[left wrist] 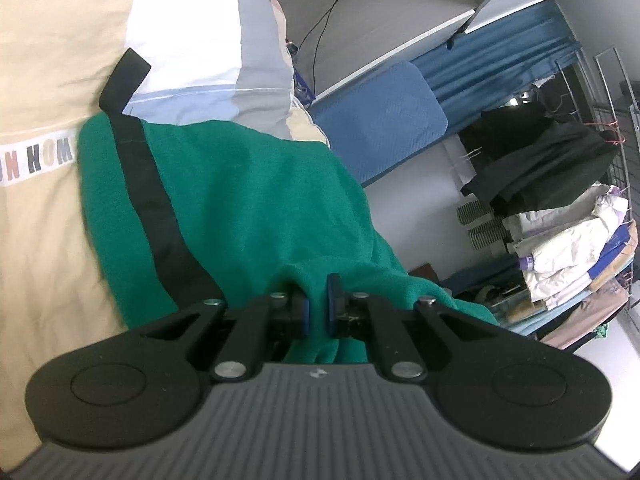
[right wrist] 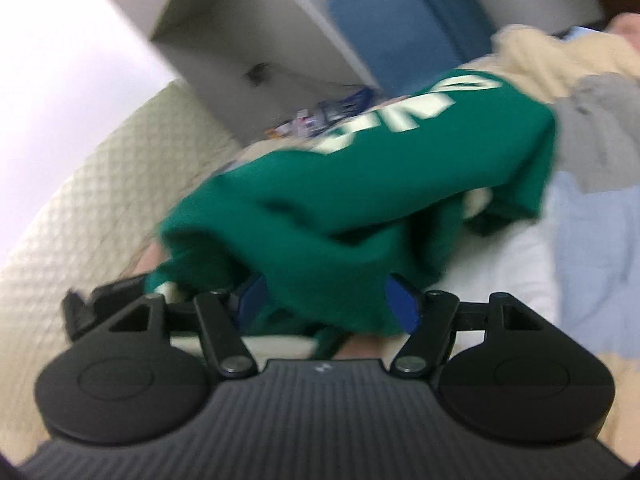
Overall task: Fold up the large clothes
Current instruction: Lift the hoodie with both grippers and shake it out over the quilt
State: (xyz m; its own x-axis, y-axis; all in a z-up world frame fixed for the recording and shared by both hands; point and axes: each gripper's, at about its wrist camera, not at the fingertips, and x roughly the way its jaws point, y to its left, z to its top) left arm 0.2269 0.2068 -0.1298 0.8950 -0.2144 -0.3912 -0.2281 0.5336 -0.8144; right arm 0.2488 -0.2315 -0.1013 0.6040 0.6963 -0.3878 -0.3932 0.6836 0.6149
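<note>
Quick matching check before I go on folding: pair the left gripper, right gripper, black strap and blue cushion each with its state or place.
Things:
1. left gripper
2. right gripper
3. black strap
4. blue cushion

States or places:
A. lies along the green garment
B. fingers apart, green cloth between them
C. against the wall past the bed
D. pinched shut on green cloth

Pairs: 1-D, 2-B, 3-A, 4-C
</note>
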